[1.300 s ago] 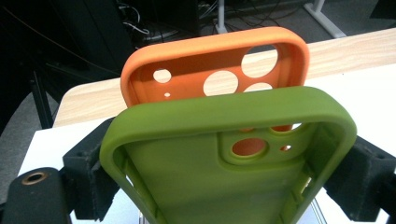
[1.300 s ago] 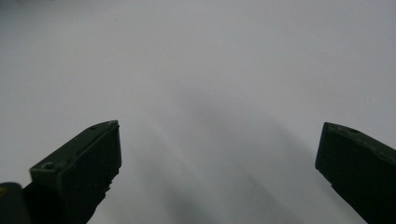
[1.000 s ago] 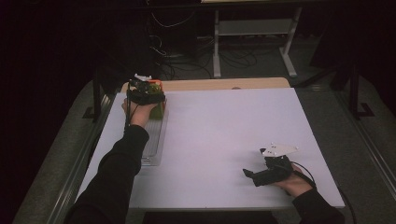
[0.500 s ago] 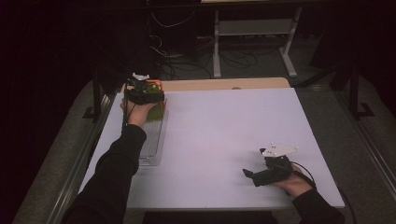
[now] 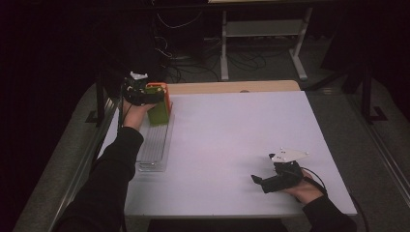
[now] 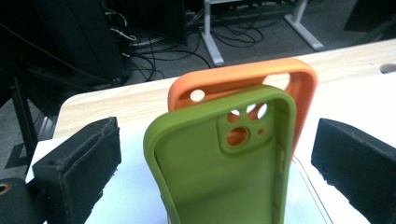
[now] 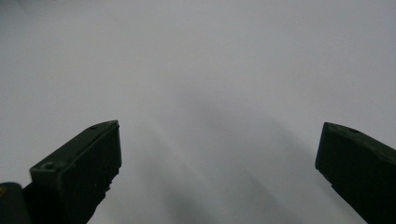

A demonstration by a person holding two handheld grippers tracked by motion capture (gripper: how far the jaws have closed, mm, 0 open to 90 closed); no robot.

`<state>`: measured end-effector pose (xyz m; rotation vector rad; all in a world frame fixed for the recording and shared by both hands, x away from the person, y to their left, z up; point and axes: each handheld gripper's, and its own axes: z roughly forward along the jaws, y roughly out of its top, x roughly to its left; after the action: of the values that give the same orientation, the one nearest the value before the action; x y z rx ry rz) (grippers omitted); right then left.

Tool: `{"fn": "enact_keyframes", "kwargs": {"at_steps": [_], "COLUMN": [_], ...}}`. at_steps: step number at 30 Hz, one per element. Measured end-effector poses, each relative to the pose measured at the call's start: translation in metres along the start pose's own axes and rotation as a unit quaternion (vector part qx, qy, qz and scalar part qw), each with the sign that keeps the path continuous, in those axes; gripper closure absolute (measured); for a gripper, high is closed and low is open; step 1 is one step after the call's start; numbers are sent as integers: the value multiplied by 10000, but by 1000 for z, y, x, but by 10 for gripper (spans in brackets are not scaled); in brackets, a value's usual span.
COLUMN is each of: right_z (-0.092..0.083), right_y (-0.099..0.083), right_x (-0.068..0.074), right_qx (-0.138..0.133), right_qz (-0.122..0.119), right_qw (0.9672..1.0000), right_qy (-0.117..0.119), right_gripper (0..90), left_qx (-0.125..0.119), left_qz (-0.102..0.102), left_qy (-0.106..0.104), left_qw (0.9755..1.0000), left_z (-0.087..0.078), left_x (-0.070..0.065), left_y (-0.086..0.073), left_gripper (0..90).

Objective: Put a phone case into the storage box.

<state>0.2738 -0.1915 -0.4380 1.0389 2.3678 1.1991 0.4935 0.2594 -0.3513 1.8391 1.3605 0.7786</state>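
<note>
With jaws just spread wide, left claw [image 6: 205, 186] straddling green case [image 6: 224, 163], pads clear of it on both sides. Green case upright in clear rack [image 5: 154, 145] at desk [image 5: 232, 145] far-left corner, orange case [image 6: 243, 79] just behind, touching or not unclear. Right claw [image 5: 258, 181] open, empty, resting on desk near right edge.

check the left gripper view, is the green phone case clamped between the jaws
No, the green phone case stands free between the left hand-held gripper's jaws, with a clear gap on each side.
</note>
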Motion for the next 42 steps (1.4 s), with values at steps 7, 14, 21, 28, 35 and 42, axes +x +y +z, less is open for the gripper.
{"fn": "enact_keyframes", "kwargs": {"at_steps": [7, 14, 21, 28, 35, 42], "right_z": [0, 0, 0, 0, -3, -5], "right_y": [0, 0, 0, 1, 2, 5], "right_x": [0, 0, 0, -1, 0, 1], "right_qx": [14, 20, 27, 6, -37, -102], "right_qz": [9, -32, -26, -51, -52, -154], "right_qw": [10000, 10000, 10000, 10000, 10000, 9997], "right_qy": [9, 3, 2, 12, 73, 160], "right_gripper": [0, 0, 0, 0, 0, 0], "left_qx": [55, 29, -35, -82, -199, -171], "left_qz": [132, 263, 487, 659, 867, 1048], "left_qy": [-441, -875, -1237, -1571, -1996, -2294], "left_qw": [9989, 9958, 9911, 9854, 9758, 9675], "left_z": [-15, -37, -60, -78, -100, -115], "left_x": [5, 6, 3, -4, -17, -29], "left_y": [-4, -9, -15, -19, -35, -59], "left_gripper": [10, 10, 10, 11, 11, 11]}}
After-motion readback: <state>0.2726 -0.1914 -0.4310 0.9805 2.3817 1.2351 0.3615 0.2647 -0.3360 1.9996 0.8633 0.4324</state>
